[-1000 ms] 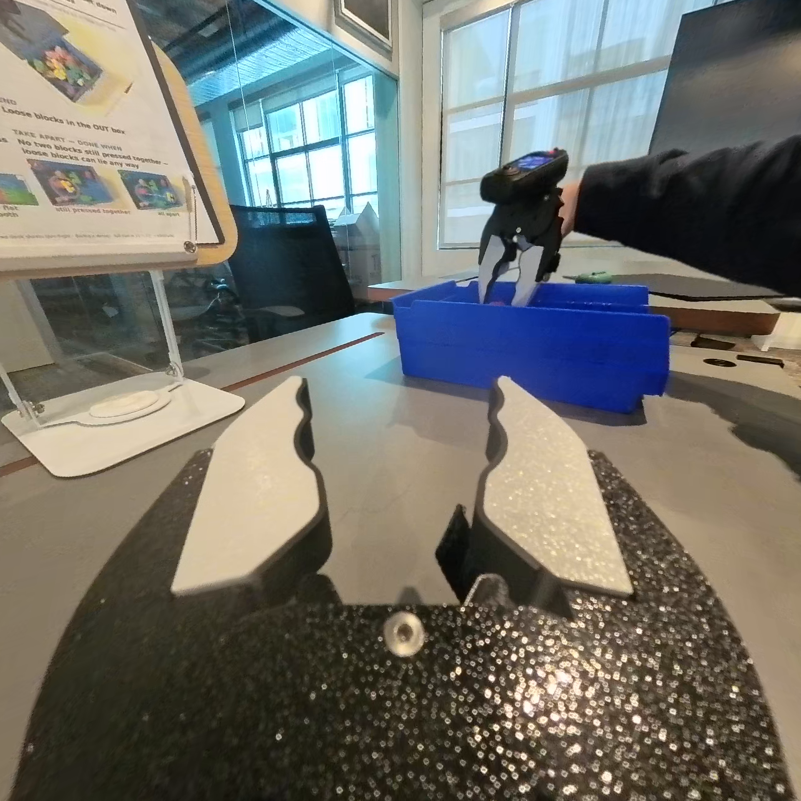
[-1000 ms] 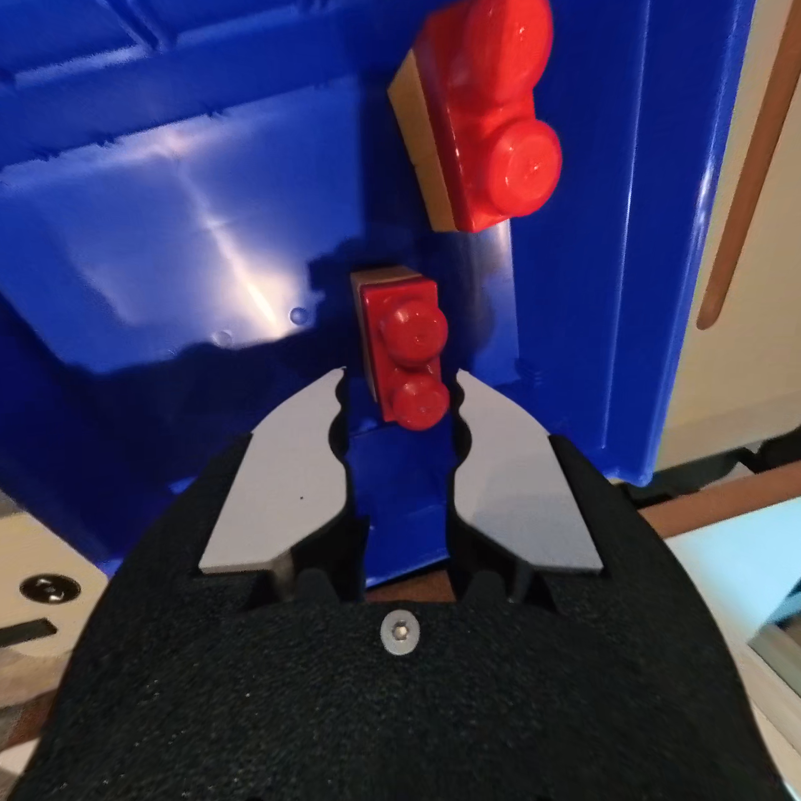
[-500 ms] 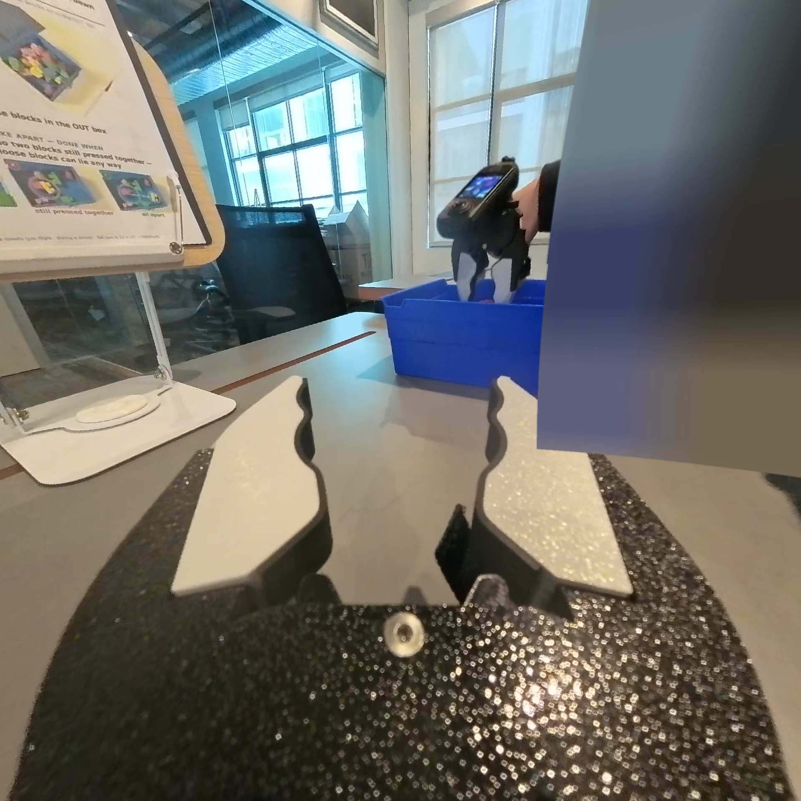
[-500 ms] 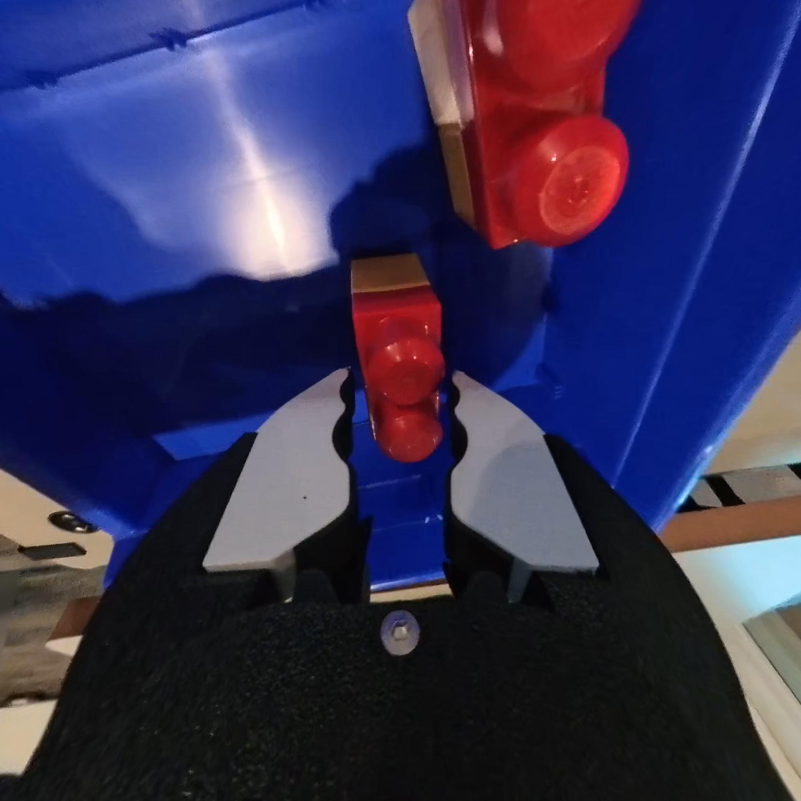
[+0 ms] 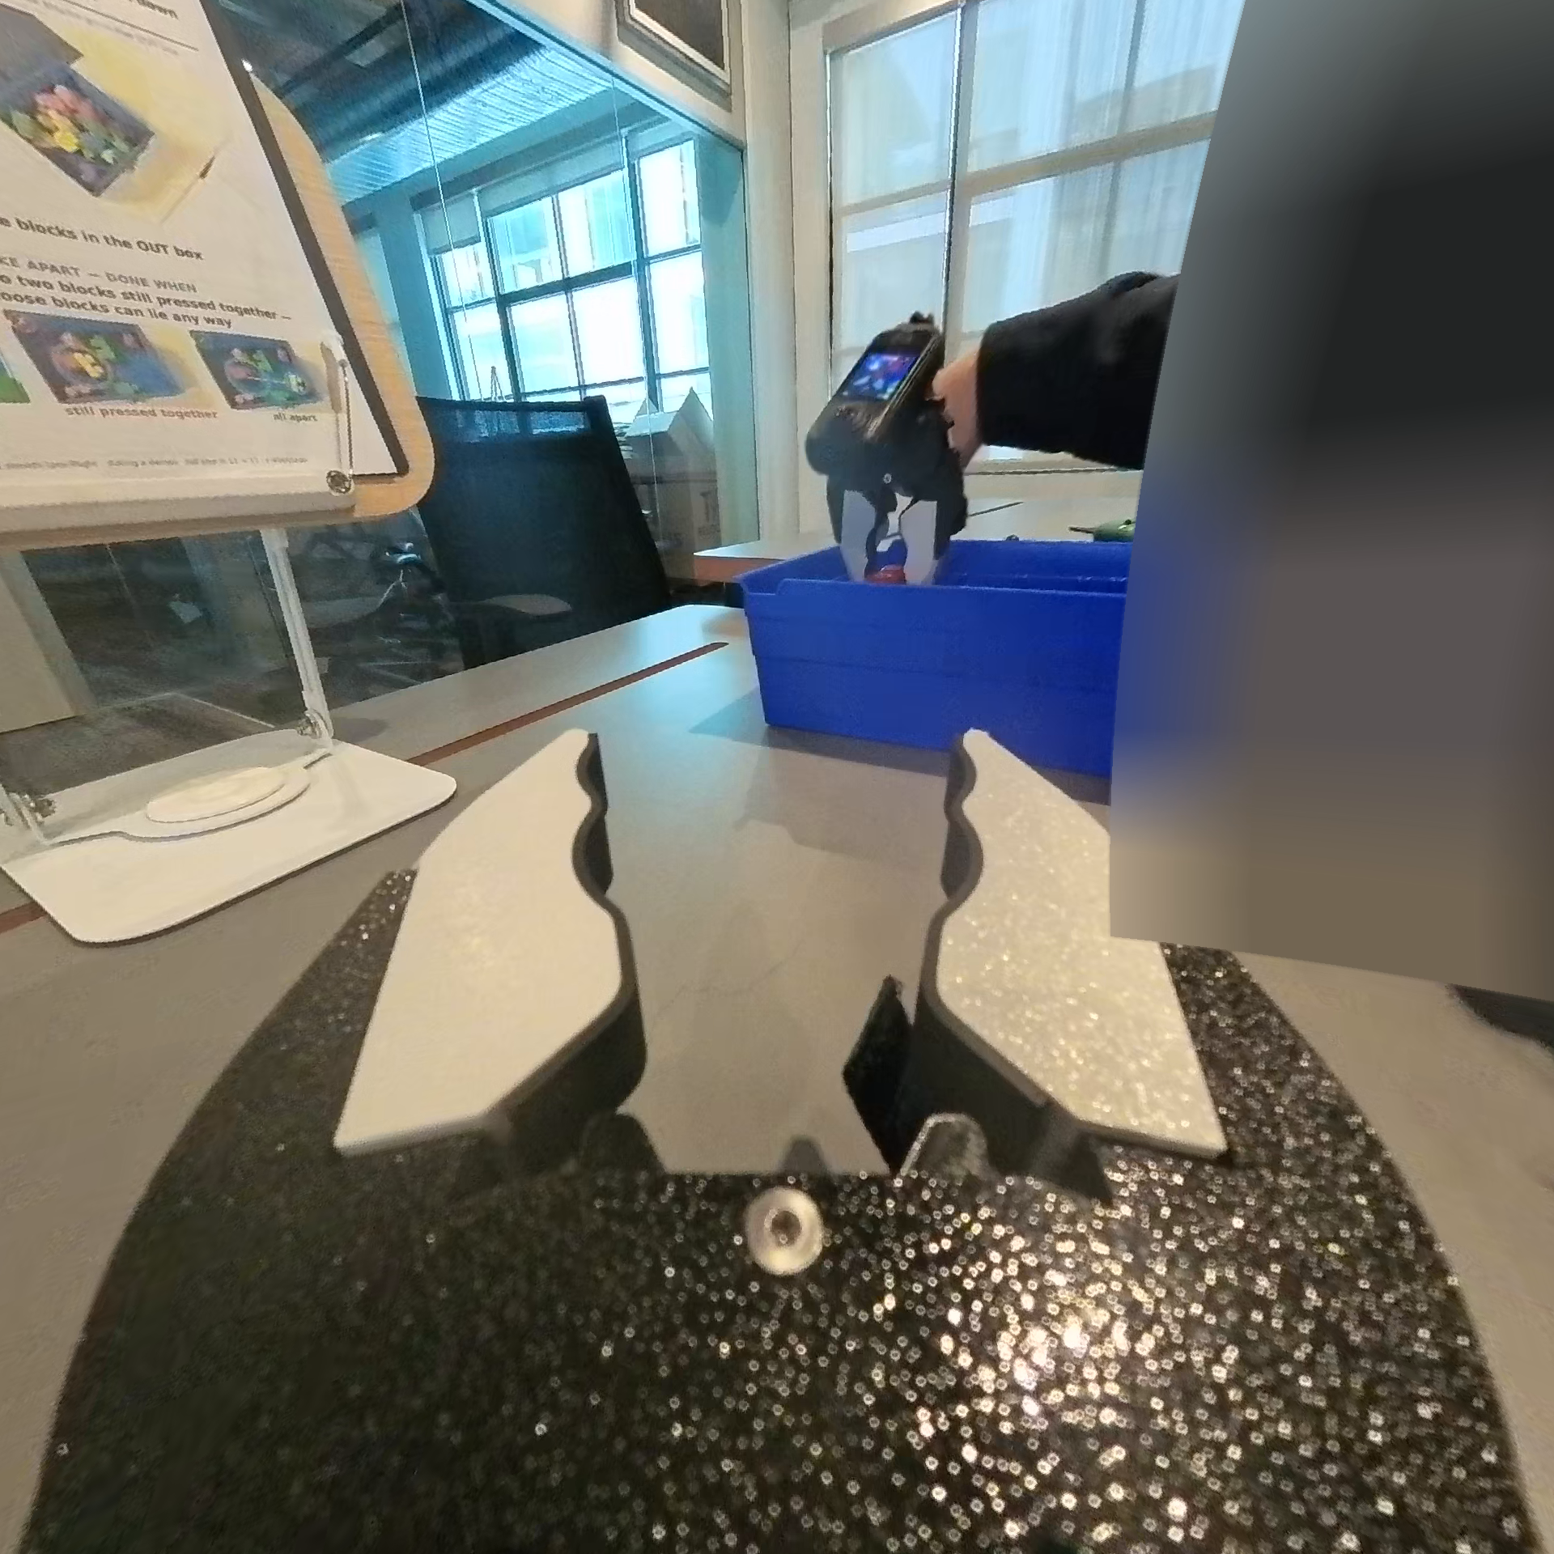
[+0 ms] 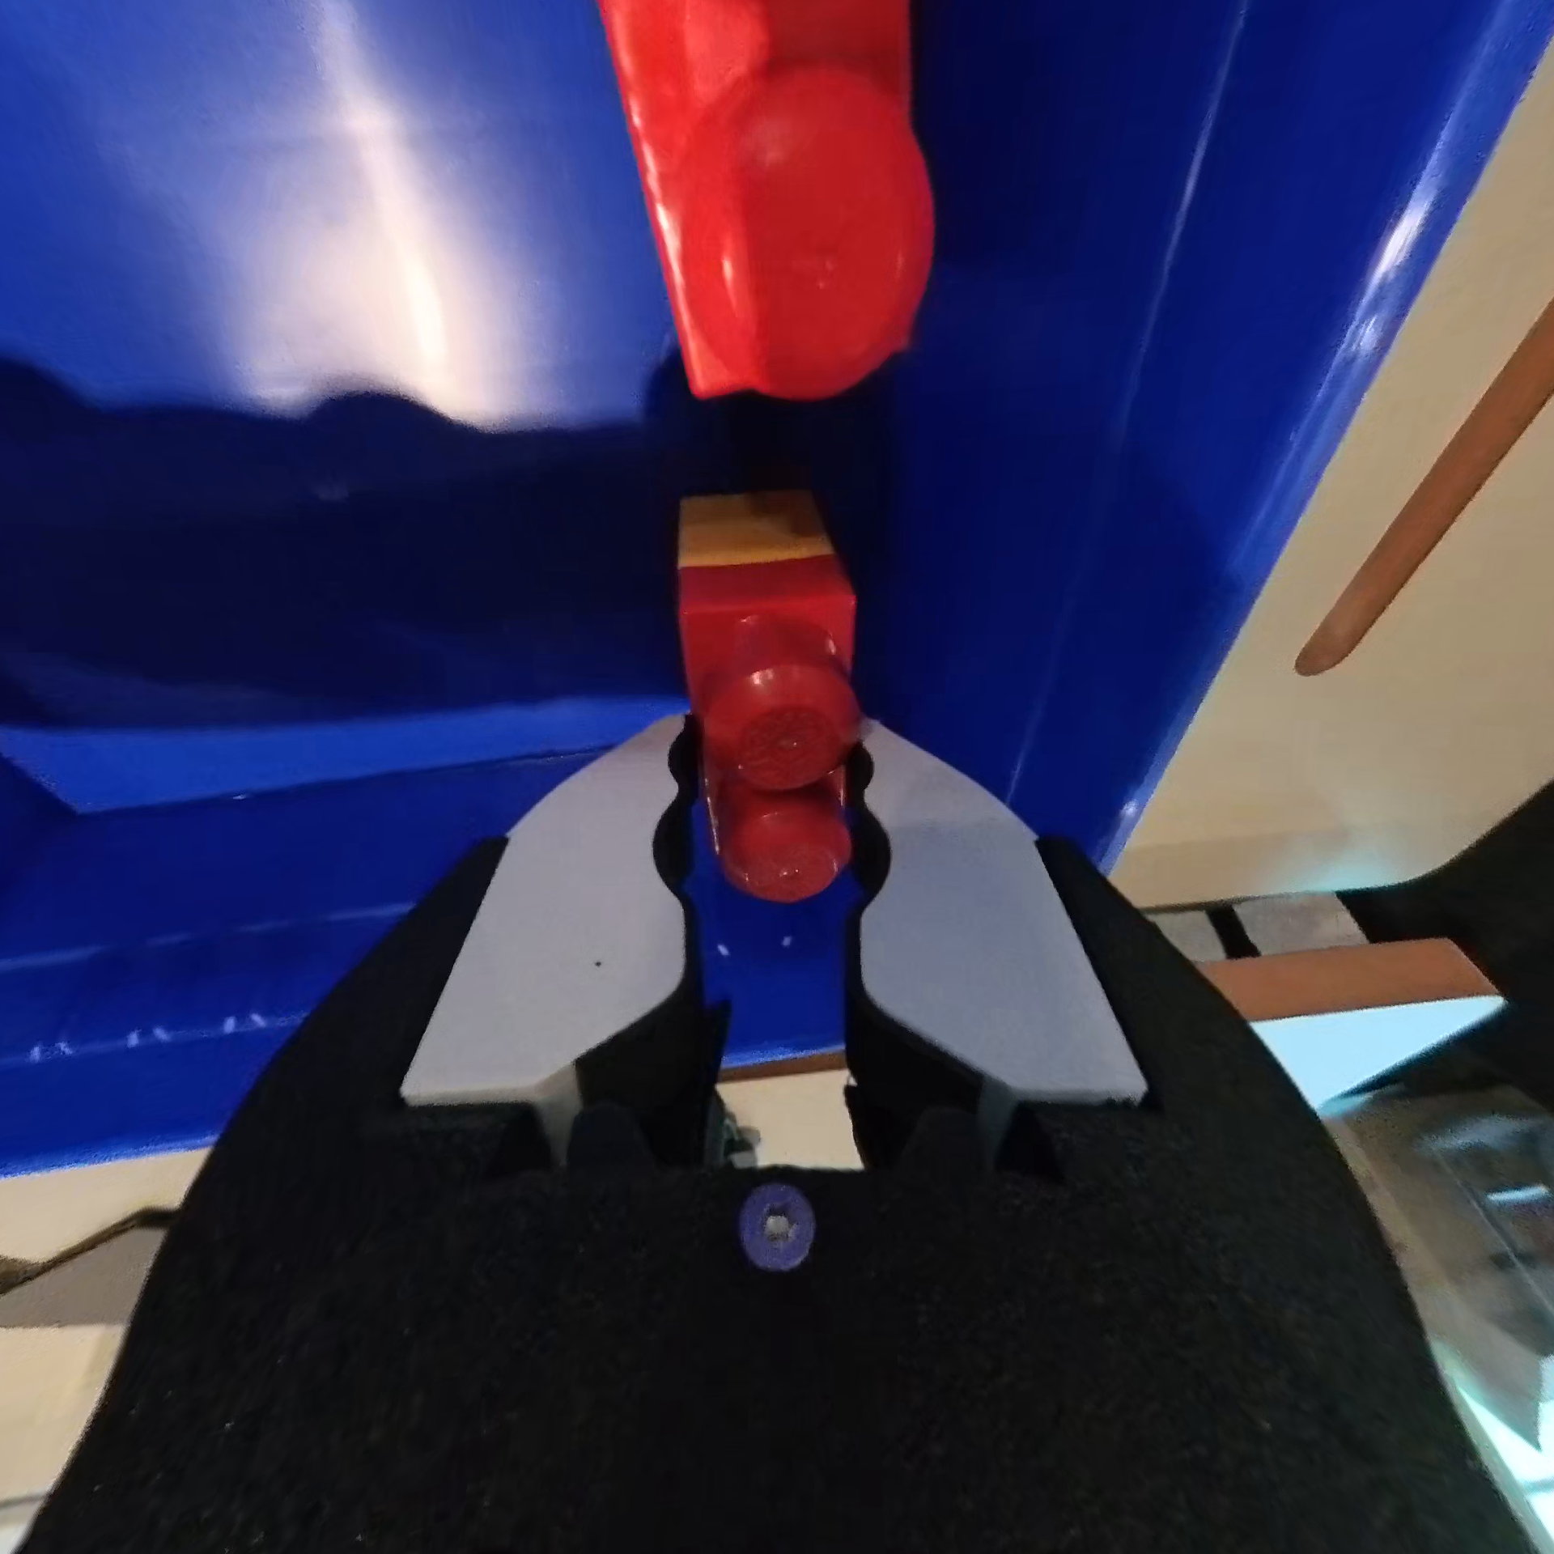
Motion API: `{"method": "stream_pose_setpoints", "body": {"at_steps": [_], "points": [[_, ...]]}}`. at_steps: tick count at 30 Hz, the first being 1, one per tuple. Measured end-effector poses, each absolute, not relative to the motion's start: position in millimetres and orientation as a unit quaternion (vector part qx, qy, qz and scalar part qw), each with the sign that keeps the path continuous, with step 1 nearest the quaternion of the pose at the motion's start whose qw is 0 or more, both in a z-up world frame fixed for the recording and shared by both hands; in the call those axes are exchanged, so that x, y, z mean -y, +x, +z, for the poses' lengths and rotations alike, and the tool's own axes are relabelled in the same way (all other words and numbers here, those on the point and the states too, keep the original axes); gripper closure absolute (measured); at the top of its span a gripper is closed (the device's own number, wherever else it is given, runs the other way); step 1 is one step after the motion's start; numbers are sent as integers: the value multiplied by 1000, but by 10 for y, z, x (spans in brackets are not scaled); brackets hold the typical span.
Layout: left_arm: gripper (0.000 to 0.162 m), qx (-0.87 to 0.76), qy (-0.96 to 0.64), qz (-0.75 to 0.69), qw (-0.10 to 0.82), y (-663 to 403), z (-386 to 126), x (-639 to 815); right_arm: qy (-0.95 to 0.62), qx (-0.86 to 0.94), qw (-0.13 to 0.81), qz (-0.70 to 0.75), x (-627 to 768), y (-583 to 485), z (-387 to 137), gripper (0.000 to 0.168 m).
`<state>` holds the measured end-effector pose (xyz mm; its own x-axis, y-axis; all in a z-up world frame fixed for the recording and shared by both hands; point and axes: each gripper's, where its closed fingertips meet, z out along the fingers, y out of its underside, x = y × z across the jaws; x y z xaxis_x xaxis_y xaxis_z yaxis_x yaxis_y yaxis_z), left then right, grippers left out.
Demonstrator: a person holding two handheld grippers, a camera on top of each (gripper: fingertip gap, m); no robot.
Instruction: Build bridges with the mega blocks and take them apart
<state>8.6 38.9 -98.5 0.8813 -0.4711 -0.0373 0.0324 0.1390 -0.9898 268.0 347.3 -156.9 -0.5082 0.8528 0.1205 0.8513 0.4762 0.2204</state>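
Note:
My right gripper (image 6: 775,744) reaches into the blue bin (image 6: 252,336) and is shut on a small red two-stud block (image 6: 769,664); both fingers press its sides. A second, larger red block (image 6: 782,235) is just beyond it against the bin's wall. In the left wrist view the right gripper (image 5: 890,572) hangs at the blue bin's (image 5: 925,673) near left corner with a bit of red between its tips. My left gripper (image 5: 774,744) is open and empty, low over the grey table (image 5: 757,858), well short of the bin.
A white instruction board (image 5: 168,252) on a clear stand with a white base (image 5: 210,832) stands at the left of the table. A black office chair (image 5: 538,504) is behind the table. A person's dark sleeve (image 5: 1068,378) reaches in from the right. Across from one pair of fingers to the other is roughly 40 cm.
The right gripper has moved in around the small red block and closed on it. The left gripper stays open and has turned slightly, so the bin sits further right in its view.

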Motion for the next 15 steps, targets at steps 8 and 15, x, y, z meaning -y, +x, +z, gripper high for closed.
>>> {"method": "stream_pose_setpoints", "body": {"at_steps": [8,15], "points": [[86,-174,-634,-180,732,90,-989,-389,515,-848,6,124,-3515,2714,-1614,135],[86,-178,-633,-180,731,99,-992,-384,536,-834,-2,132,-3535,2733,-1581,125]]}}
